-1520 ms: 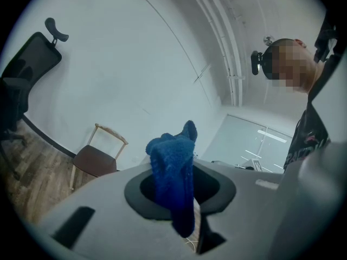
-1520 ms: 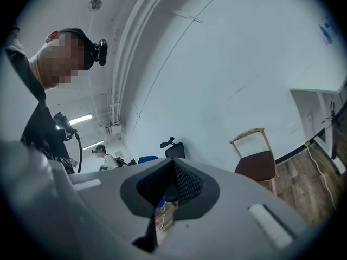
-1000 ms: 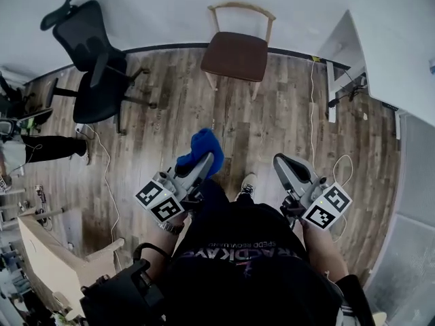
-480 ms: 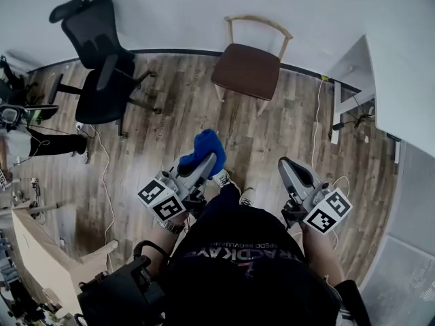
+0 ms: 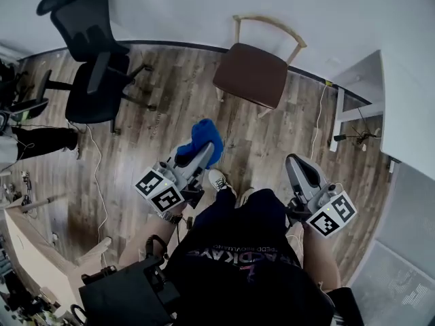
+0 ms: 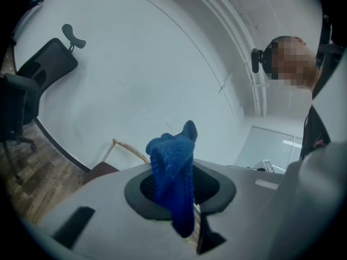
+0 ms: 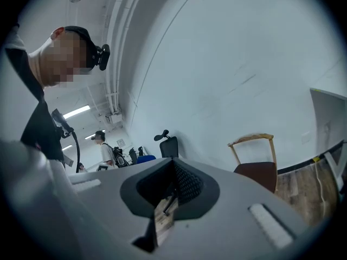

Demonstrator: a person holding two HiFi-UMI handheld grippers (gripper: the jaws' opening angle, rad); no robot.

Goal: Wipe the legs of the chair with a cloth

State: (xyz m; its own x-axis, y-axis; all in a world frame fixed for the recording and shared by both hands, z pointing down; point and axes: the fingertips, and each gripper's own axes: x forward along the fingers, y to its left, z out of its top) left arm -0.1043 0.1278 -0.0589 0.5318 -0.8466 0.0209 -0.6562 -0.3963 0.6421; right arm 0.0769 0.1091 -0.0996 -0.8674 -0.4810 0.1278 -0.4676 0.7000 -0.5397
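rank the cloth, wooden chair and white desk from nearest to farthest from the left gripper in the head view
From the left gripper:
1. Cloth, gripped in its jaws, sticking out at the tip.
2. Wooden chair, ahead and a little right, against the wall.
3. White desk, far right edge of the view.

fuzzy blue cloth (image 5: 202, 140), wood-grain floor (image 5: 178, 107), wooden-framed chair (image 5: 249, 73)

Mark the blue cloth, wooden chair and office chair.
blue cloth (image 5: 204, 137): head view, bunched top.
wooden chair (image 5: 250, 75): head view, brown seat.
office chair (image 5: 90, 98): head view, black seat.
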